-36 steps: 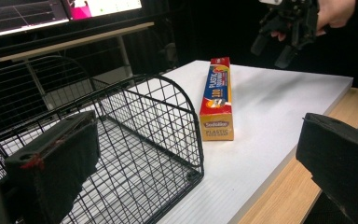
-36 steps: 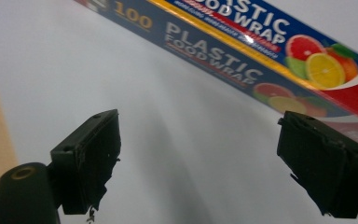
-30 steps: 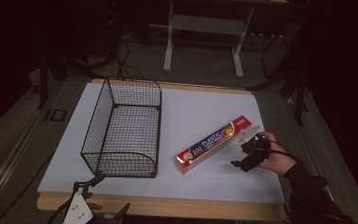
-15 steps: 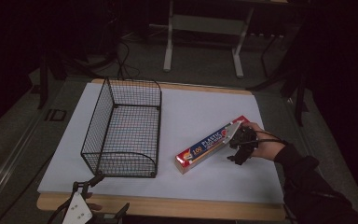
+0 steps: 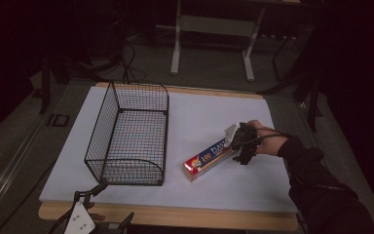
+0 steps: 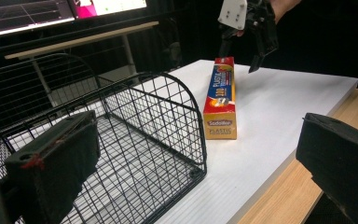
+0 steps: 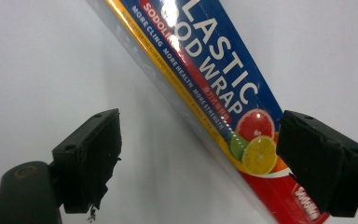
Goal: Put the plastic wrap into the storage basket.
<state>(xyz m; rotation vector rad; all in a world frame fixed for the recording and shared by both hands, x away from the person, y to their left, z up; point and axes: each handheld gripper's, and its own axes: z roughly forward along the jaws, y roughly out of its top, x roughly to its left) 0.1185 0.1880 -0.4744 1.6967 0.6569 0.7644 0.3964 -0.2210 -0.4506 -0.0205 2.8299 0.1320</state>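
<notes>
A long blue and red plastic wrap box [image 5: 208,159] lies flat and slantwise on the white table top, right of a black wire basket [image 5: 102,131]. My right gripper [image 5: 240,146] hovers open over the box's far end, one jaw on each side of it. The right gripper view looks down on the box [image 7: 214,79] between the spread jaws of that gripper [image 7: 205,158]. My left gripper [image 5: 91,192] sits open at the table's near edge by the basket's corner. In its view the basket [image 6: 168,116], the box [image 6: 221,100] and the right gripper [image 6: 240,58] lie beyond the left gripper [image 6: 196,163].
The white board [image 5: 199,112] rests on a wooden table whose front edge [image 5: 199,219] shows as a tan strip. The basket holds nothing. A table frame [image 5: 214,29] and cables stand on the dark floor behind.
My right gripper has moved left from the table's right side and now stands over the box's far end. The box, basket and left gripper have stayed put.
</notes>
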